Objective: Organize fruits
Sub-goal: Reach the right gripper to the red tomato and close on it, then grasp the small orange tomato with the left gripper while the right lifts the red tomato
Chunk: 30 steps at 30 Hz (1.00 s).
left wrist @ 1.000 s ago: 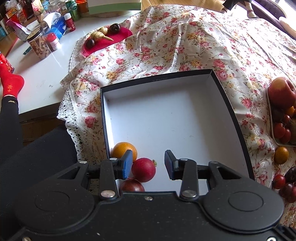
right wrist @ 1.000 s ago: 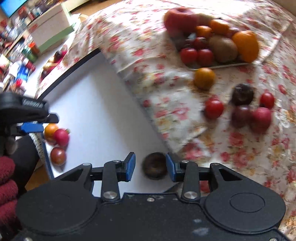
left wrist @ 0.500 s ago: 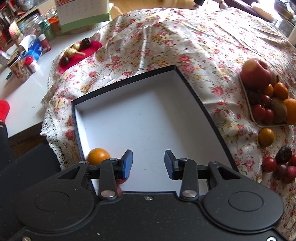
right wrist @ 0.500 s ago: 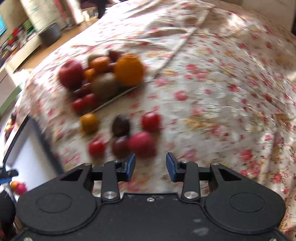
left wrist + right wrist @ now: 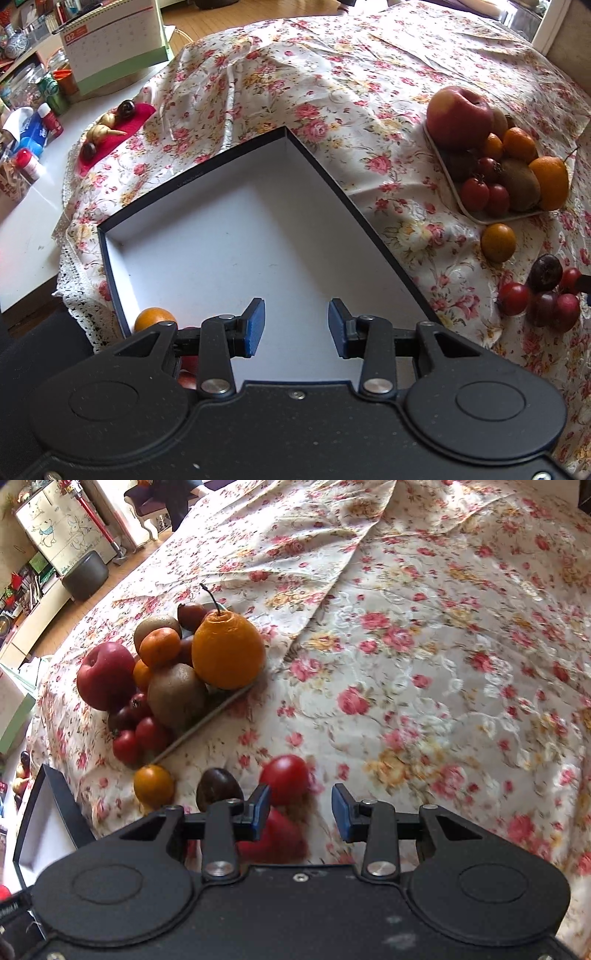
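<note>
1. The black box (image 5: 229,164) with a white inside lies on the flowered cloth (image 5: 332,74); an orange fruit (image 5: 153,318) sits in its near left corner, and a bit of red fruit (image 5: 186,378) shows beside it.
2. The white tray (image 5: 476,216) holds a piled heap: a big red apple (image 5: 458,112), a kiwi (image 5: 519,182), a large orange pear-shaped fruit (image 5: 229,650), small oranges and red tomatoes.
3. The left gripper (image 5: 295,326) hangs over the box floor; its blue fingers (image 5: 255,326) stand apart with nothing between them.
4. The right gripper (image 5: 300,806) is also spread and holds nothing (it is above the loose fruits on the cloth).
5. Most of the red fruit in the box is hidden behind the left gripper body, so I cannot tell how many pieces there are.
6. A red tomato (image 5: 286,781) and a blurred red fruit (image 5: 275,840) lie near the right gripper's left finger, partly covered.
7. Loose on the cloth, near the tray: a small yellow-orange fruit (image 5: 498,242) and a dark plum (image 5: 546,272), with more red fruits close together.
8. At the far left, a red cloth (image 5: 114,133) with small figures, bottles, and a desk calendar (image 5: 114,40) stand on the white surface (image 5: 29,221).
</note>
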### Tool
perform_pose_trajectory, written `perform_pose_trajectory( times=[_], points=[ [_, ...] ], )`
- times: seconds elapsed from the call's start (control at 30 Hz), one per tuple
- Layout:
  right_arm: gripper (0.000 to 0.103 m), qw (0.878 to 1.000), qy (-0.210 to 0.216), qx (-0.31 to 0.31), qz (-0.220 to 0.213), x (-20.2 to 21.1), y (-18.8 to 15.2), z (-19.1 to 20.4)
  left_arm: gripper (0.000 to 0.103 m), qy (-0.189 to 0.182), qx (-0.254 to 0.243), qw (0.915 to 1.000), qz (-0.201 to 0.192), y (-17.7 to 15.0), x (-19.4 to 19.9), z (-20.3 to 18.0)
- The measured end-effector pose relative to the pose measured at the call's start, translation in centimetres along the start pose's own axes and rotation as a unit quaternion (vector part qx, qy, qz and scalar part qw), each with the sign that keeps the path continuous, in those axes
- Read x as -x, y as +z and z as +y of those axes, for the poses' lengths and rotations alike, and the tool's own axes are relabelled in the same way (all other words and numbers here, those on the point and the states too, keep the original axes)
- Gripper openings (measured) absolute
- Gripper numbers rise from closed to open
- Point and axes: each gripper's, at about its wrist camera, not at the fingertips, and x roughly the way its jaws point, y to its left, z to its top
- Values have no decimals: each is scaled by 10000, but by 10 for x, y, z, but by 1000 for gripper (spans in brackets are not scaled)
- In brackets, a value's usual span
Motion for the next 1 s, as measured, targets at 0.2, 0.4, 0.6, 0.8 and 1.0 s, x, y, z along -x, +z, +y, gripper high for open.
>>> perform_pose_trajectory(
  times=[0.2, 0.4, 0.6, 0.8, 1.0],
  points=[
    [41, 9998, -9, 185, 109, -17, 3, 11, 47, -146, -43, 9999, -22, -1, 2, -4],
    [36, 9987, -289, 430, 5, -33, 4, 24, 47, -199, -193, 9996, -78, -1, 4, -14],
    [36, 9978, -297, 587, -129, -21, 3, 21, 46, -471, -469, 9976, -186, 2, 16, -44],
    [36, 9987, -136, 367, -330, 10, -5, -7, 46, -681, -762, 9947, -106, 9, 13, -103],
    [36, 9984, 93, 176, -534, 37, -20, -35, 46, -640, -839, 9944, -28, 24, -4, -153]
  ],
)
